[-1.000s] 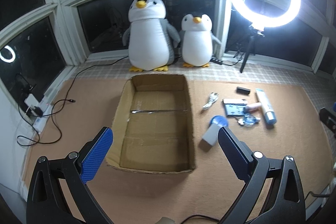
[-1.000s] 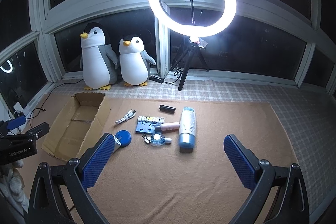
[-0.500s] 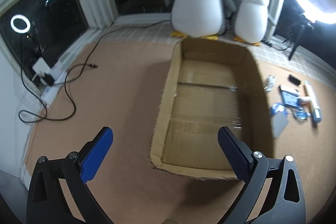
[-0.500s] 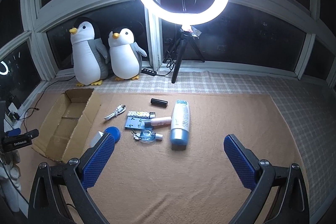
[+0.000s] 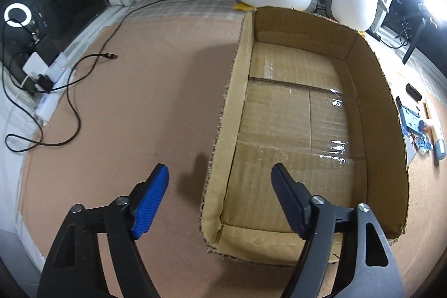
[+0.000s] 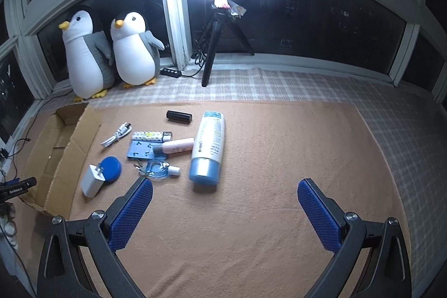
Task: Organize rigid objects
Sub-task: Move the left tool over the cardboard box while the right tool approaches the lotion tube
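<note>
Left gripper point(image 5: 219, 180) has its fingers spread and empty, straddling the near left wall of the open brown cardboard box point(image 5: 371, 69) that fills the frame's centre right. Right gripper point(image 6: 225, 193), fingers likewise spread and empty, hangs above the tan mat point(image 6: 279, 158). Left of centre lie a white-and-blue lotion bottle point(image 6: 209, 145), pink tube point(image 6: 178, 145), black cylinder point(image 6: 178, 116), blue round disc point(image 6: 111, 165) and white charger plug point(image 6: 91, 181), all outside the box.
</note>
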The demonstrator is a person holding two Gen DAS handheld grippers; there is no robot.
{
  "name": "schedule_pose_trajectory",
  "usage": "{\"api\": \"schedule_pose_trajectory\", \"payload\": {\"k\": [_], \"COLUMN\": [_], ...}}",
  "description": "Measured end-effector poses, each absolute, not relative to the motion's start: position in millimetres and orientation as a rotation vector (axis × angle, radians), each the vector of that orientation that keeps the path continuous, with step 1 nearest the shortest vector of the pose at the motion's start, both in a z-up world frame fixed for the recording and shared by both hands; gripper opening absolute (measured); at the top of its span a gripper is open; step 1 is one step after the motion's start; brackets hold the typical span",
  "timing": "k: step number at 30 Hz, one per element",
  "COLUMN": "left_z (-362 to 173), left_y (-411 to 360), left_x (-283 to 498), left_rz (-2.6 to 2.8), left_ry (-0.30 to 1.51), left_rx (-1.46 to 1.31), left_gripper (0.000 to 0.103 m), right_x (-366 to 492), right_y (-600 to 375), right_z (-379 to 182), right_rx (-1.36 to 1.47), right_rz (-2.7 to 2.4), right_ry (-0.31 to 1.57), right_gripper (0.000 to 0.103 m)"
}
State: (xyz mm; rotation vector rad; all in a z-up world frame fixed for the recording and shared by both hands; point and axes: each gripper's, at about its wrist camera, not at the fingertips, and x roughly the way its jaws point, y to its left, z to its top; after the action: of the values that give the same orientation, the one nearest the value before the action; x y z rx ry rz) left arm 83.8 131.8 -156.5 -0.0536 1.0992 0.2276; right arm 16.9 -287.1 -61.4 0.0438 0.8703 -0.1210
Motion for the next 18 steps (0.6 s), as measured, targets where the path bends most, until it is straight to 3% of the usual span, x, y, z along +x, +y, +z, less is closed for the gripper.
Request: {"api": "schedule_pose_trajectory", "payload": {"k": [9,15,18], "left_z": [-169.3,-174.1,-174.5], "left_y": [123.3,119.1,120.7], "left_x": [91.9,93.4,94.7], "left_rz": [0.197,0.188,0.185], "left_ry": [1.15,1.163,1.167], "left_rx": [-0.018,-0.015,-0.029], "left_gripper": [0.055,0.051,0.051], "right_x": [65.6,97.3,112.5], "right_y": [-289.7,-286.0,-284.9], "right_z": [-94.7,-116.6,-127.6], "right_rx": [0.037,0.004,0.001], "right_rz": [-0.096,-0.106,-0.108], "right_ry": [0.964,0.997,1.016], "right_gripper": [0.095,0.089,0.08]}}
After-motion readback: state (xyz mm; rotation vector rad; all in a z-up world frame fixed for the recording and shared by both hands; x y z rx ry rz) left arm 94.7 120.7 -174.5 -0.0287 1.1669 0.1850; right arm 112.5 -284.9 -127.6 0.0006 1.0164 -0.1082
